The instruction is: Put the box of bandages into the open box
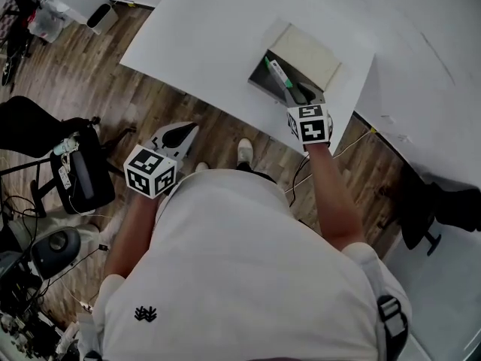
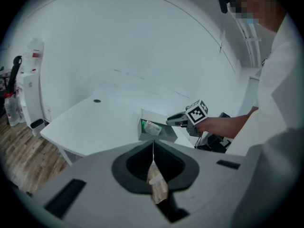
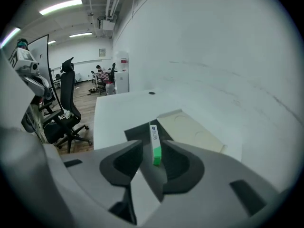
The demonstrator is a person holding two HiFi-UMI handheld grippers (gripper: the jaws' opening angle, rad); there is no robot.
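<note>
My right claw point(image 3: 151, 152) gapes wide, clear of the slim white-and-green cardboard bandage box point(image 3: 153, 137): looks light, crushable, so pinch its broad faces.

Print on the bandage box point(image 3: 154, 144) is too small to read.

Bandage box point(image 1: 279, 74) tilted in open box point(image 1: 310, 54)

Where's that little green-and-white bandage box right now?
The bandage box sits inside the open box on the white table, right of centre in the head view, just ahead of the right tongs, which are open and not gripping it.
</note>
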